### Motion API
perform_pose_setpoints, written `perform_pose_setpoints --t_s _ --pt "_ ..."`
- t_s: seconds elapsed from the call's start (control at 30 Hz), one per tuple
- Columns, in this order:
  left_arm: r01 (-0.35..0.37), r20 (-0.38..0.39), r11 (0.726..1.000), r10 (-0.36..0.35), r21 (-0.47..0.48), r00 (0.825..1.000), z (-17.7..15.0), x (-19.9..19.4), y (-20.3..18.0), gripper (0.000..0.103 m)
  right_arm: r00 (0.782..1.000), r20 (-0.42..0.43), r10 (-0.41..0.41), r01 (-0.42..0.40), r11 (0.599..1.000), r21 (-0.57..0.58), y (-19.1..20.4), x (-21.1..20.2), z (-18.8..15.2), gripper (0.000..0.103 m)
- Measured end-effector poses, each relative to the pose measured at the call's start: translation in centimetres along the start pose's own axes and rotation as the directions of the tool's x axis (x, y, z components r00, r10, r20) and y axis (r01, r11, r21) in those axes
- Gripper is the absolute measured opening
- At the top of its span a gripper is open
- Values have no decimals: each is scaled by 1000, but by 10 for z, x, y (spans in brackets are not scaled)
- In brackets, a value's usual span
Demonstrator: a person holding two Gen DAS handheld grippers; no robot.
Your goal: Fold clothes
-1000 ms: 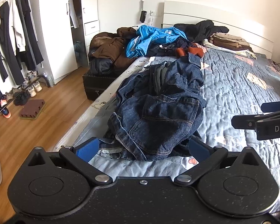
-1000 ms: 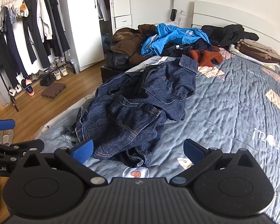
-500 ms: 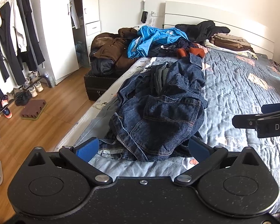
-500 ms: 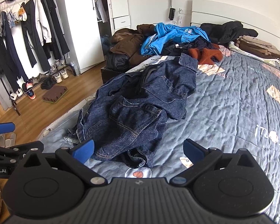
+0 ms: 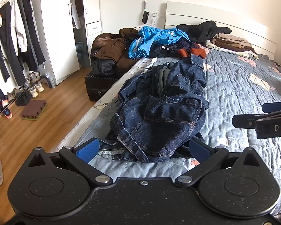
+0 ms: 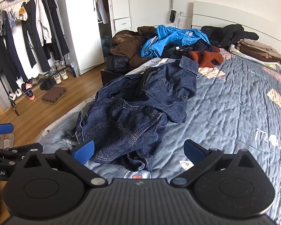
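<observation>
The crumpled dark-blue denim garment (image 5: 159, 116) lies on the grey quilted bed (image 5: 239, 86), long axis running away toward the headboard. Its near hem sits directly ahead of the left gripper (image 5: 143, 148), fingers spread wide and empty; the right gripper (image 6: 138, 150), equally wide and empty, stands offset to the hem's right.

Jeans (image 5: 159, 123): dark denim, coarse
Quilt (image 6: 234, 112): grey cloth, stitched, matt
Floor (image 5: 37, 131): wood, smooth
Pads (image 6: 83, 150): blue, matt

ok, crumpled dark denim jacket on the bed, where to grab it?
Probably pinch the dark blue denim jacket at its stitched bottom hem, coming in low from the foot of the bed: that edge lies nearest the open left gripper, raised off the grey quilt.
</observation>
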State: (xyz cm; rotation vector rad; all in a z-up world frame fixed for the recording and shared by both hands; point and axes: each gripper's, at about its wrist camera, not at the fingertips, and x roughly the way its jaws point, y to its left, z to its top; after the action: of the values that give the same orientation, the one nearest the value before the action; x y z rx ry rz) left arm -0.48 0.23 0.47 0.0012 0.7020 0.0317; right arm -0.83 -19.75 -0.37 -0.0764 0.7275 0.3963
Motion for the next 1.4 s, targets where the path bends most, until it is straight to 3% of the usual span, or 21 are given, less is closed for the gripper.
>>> perform_pose_setpoints --t_s 0.33,0.63,0.87,1.27,1.4 --pt "-4 10 1000 4 -8 1000 -3 7 1 103 1000 25 -17 18 999 -33 -1 6 -2 102" --pt "-1 6 1000 1 -22 1000 -6 21 8 103 999 -1 -43 43 999 -19 -15 37 0 103" --pt "2 11 999 -1 -47 1000 -5 34 17 103 1000 13 -15 15 1000 -22 -24 61 7 103" --pt "34 42 998 -33 -46 999 -9 57 24 103 1000 16 23 -24 1000 7 -54 147 43 101" --pt "33 29 998 -32 -47 999 -10 71 27 103 1000 7 21 -20 995 -103 -44 186 48 101"
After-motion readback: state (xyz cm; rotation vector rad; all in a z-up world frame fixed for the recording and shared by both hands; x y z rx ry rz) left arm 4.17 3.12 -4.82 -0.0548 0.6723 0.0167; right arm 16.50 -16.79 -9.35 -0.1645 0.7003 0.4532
